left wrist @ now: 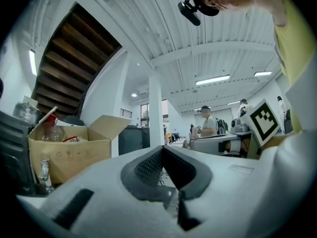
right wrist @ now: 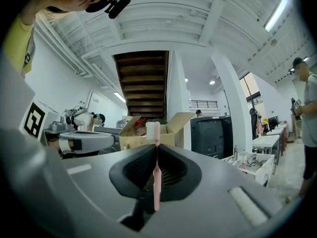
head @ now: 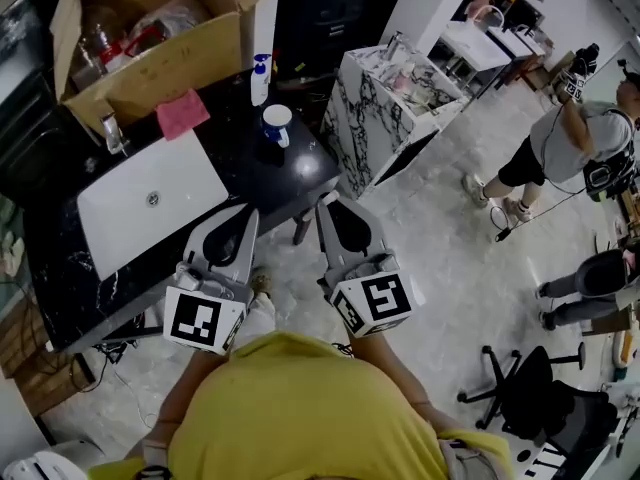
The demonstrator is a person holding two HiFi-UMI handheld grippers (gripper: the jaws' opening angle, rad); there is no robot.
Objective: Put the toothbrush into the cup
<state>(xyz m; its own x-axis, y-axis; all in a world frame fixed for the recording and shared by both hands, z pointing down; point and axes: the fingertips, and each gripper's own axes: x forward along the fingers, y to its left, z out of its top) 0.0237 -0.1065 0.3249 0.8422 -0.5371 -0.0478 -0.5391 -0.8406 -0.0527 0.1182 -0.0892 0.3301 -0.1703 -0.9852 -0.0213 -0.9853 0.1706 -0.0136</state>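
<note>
Your right gripper point(right wrist: 156, 148) is clamped on the pink toothbrush point(right wrist: 156, 170), which stands upright between the jaws with its bristles on top. Your left gripper point(left wrist: 162, 150) is closed with nothing in it. Both grippers sit just off the near edge of the black table point(head: 60, 288). The cup point(head: 277, 120) stands near the table's far corner, with bare tabletop in front of it. A spray bottle point(head: 260, 76) is just behind the cup, a closed laptop point(head: 150, 200) lies to its left, and a pink cloth point(head: 182, 113) lies by the cardboard box point(head: 150, 58). A marble cabinet point(head: 385, 118) stands to the right.
</note>
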